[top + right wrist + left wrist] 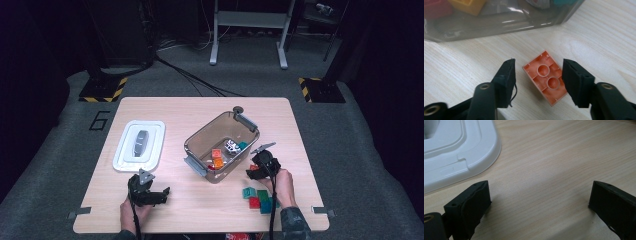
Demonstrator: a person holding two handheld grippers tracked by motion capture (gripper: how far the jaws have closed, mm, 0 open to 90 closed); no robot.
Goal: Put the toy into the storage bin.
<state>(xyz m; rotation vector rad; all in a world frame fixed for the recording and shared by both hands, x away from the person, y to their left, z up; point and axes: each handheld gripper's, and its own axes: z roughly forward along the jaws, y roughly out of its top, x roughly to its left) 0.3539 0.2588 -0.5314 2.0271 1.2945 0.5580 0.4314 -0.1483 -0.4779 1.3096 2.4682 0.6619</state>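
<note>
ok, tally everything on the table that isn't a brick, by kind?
Hand-held grippers: 2 (left hand-held gripper, right hand-held gripper)
Clear bin: 1
White lid: 1
Total: 4

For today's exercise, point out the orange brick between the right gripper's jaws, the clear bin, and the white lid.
orange brick (pixel 546 80): right gripper view, its hollow underside, facing up.
clear bin (pixel 196 136): high view, its left rim.
white lid (pixel 125 156): high view, its flat outer border.
</note>
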